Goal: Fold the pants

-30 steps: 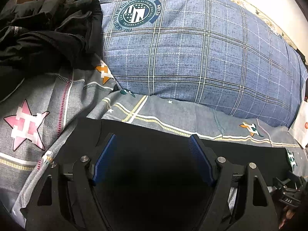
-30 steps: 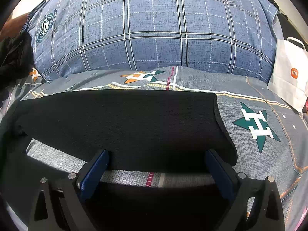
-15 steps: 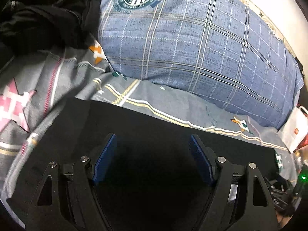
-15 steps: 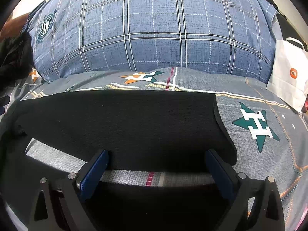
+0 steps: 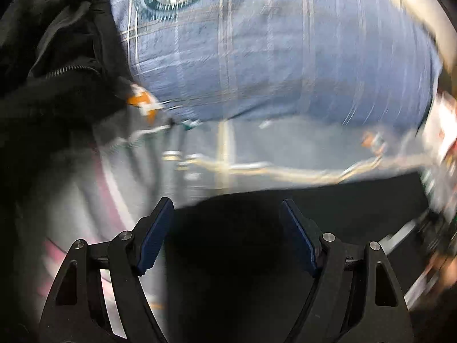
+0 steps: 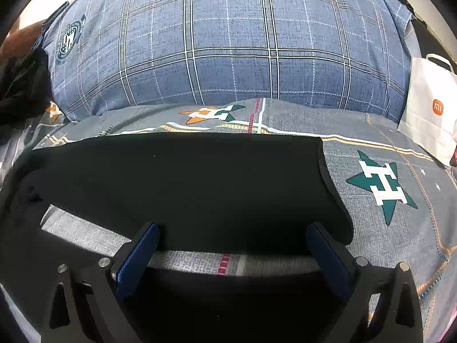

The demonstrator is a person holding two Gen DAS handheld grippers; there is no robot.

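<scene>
Black pants (image 6: 182, 183) flat on star-print bedsheet (image 6: 400, 243), plaid pillow (image 6: 228, 51) behind. Black jacket (image 5: 57, 65) left; white paper bag (image 6: 431, 105) only in right view. Left gripper (image 5: 225, 228) and right gripper (image 6: 231, 245) released, empty.

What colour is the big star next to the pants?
Green, with a white H, on the star; the right wrist view shows it best.

A big blue pillow (image 6: 228, 43) blocks the far side; a white bag (image 6: 431, 105) stands right, dark clothes (image 5: 57, 65) left. The bedsheet (image 6: 400, 228) beside the pants (image 6: 185, 185) is free.
</scene>
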